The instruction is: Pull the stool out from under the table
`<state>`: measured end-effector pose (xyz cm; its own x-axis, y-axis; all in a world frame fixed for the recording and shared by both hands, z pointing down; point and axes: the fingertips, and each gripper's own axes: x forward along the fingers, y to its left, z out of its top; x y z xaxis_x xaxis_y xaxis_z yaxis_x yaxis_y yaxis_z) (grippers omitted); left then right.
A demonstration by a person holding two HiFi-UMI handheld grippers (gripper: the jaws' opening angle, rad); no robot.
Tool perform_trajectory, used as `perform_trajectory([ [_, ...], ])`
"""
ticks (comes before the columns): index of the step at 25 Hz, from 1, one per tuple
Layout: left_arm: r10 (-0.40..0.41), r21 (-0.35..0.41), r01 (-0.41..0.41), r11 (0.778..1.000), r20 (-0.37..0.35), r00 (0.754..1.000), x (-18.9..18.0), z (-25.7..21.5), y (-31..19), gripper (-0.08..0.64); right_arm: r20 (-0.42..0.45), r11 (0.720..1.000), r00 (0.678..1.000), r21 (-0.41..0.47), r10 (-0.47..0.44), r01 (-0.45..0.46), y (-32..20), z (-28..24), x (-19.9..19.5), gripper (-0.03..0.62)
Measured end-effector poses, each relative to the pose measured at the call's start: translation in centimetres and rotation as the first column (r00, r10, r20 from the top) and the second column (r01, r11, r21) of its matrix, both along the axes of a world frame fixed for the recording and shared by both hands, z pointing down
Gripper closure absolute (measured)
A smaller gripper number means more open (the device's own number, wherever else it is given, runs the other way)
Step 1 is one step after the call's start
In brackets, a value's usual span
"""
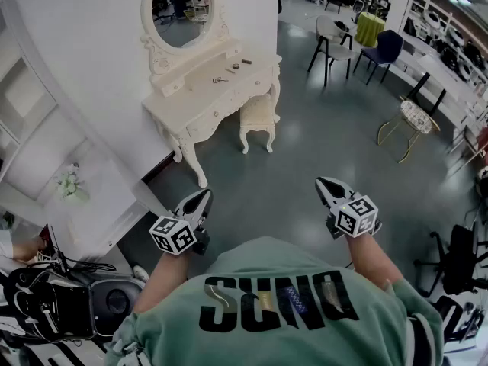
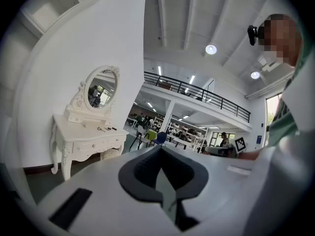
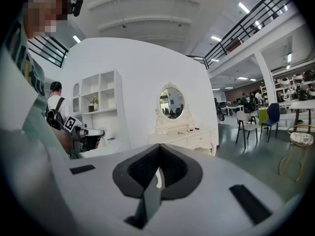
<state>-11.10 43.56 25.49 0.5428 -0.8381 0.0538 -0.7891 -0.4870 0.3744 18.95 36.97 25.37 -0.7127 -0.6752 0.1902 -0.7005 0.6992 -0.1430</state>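
Task not started, by the look of it. Stool [image 1: 258, 120] sits tucked under the white vanity counter [image 1: 200, 97], at the counter's end away from the wall, with only its front legs and seat edge poking out. It is well ahead of both hand-held grippers, roughly on a line between them, with open grey floor [image 1: 305, 158] in the gap.

Left hand-held gripper [image 1: 203, 197]: jaws pressed together, nothing between them, held up in the air and aimed toward the counter. The left gripper view shows the pads meeting at the tip, with the counter and mirror [image 1: 179, 6] far off beyond them.

Right hand-held gripper [image 1: 323, 183]: jaws also look pressed together and empty, held level with the left one and well apart from it. The right gripper view shows the counter straight ahead in the distance.

Done: nothing visible. No contact with the stool, and the person stands back from it.

Left, as a judgement:
- walk in and close the distance
- lower a hand-held gripper to the seat edge or a leg
- spread the jaws and pinch
- drag the stool clear of the counter onto the open floor

A few small items lie on the counter top, too small to tell what they are.
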Motion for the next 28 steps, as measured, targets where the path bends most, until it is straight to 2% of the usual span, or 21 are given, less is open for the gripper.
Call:
perform_trajectory([
  [4, -0.008, 0.002, 0.008, 1.0, 0.006, 1.0, 0.9, 0.0, -0.1, 0.552, -0.003, 1.0, 1.0, 0.002, -0.006, 0.006, -0.2, -0.2, 1.0, 0.598],
  [9, -0.033, 0.008, 0.033, 0.999, 0.049, 0.998, 1.4, -0.2, -0.6, 0.552, -0.016, 1.0, 1.0, 0.005, -0.009, 0.009, -1.0, -0.6, 2.0, 0.598],
  [14, -0.072, 0.009, 0.072, 0.997, 0.071, 0.995, 2.1, -0.3, -1.4, 0.552, 0.01, 1.0, 1.0, -0.003, 0.002, -0.002, -2.1, -1.3, 3.4, 0.598],
  [28, -0.129, 0.011, 0.129, 0.992, 0.08, 0.988, 8.2, -0.6, -4.0, 0.552, -0.002, 1.0, 1.0, 0.004, -0.011, 0.011, -4.4, -1.3, 10.1, 0.598],
])
